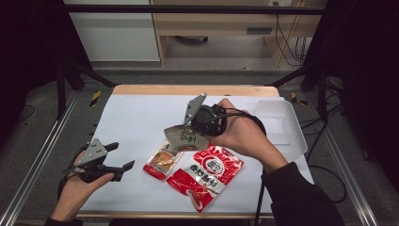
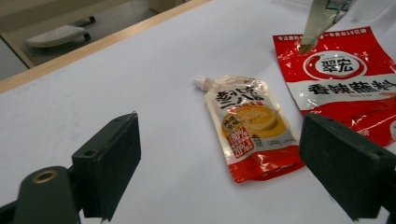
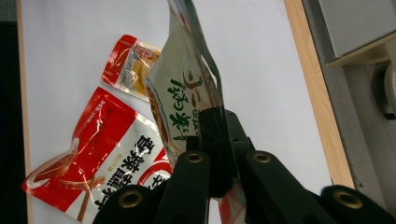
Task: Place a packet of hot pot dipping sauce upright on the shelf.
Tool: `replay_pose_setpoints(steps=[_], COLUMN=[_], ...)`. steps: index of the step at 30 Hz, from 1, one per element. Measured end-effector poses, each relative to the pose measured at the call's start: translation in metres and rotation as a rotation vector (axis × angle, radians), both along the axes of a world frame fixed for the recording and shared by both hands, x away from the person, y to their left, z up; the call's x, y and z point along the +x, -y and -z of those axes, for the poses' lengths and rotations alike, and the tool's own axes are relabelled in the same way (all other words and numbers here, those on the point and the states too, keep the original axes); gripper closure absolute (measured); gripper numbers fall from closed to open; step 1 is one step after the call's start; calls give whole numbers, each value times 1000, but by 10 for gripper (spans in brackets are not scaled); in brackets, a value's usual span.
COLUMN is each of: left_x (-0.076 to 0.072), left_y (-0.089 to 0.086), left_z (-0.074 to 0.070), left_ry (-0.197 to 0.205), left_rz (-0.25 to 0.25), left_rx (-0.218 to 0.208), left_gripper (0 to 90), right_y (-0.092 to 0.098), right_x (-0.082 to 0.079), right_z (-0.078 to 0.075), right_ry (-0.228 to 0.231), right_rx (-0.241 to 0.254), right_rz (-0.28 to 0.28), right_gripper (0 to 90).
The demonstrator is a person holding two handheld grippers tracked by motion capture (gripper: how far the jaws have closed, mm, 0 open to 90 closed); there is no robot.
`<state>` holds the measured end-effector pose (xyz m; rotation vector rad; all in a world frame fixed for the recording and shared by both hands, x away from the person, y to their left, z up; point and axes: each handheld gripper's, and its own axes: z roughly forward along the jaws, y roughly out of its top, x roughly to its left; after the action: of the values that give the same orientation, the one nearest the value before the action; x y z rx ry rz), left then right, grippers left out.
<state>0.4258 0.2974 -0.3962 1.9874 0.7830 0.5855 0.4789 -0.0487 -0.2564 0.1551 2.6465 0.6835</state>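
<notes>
The right gripper (image 1: 190, 129) has its jaws clenched on the edge of a pale sauce packet (image 1: 184, 137) with green lettering, held in the air above the desk (image 1: 136, 117) so that it hangs over the other two packets. The left gripper (image 1: 123, 160) hovers low at the near left of the white desk with its jaws released and nothing between them, and its own view looks straight at the small spouted pouch (image 2: 250, 126), which lies flat just beside the large red seasoning packet (image 2: 348, 79). The step in hand looks like carrying the held packet to the clear plastic tray (image 1: 282, 127) at the far right while the left reaches for the spouted pouch. To do it well, the right should keep its pinch firm, since the limp packet may swing or slip, and lift it clear of the red packet. The left should come in low and close on an edge of the pouch, not on its flat face.
</notes>
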Motion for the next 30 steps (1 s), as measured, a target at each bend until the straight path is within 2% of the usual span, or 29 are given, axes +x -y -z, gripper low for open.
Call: replay_pose_setpoints(steps=[2,8,10,15,20,23,26,30], left_x=[-1,-3,-3,-3,-4,-6,-9,-12], left_y=[-6,-21,-22,-24,-22,-21,-20,-18], left_z=[1,11,12,23,32,33,36,38], left_ry=[15,11,13,1,-16,-4,-6,-11], left_rz=[-13,-53,-61,-83,-85,-99,-100,-98], left_rx=[-9,-65,-54,-47,-21,-46,-42,-26], left_gripper=[128,121,118,114,101,101,101,102], right_y=[2,14,19,34,59,74,92,114], right_x=[1,4,4,5,8,6,4,4], right_z=[-2,-6,-7,-13,-20,-24,-28,-31], right_ry=[2,4,1,25,34,53,88,112], right_rx=[10,10,19,12,47,48,49,59], right_rz=[-7,3,17,16,44,60,77,124], right_gripper=[900,900,900,900,900,900,900,900])
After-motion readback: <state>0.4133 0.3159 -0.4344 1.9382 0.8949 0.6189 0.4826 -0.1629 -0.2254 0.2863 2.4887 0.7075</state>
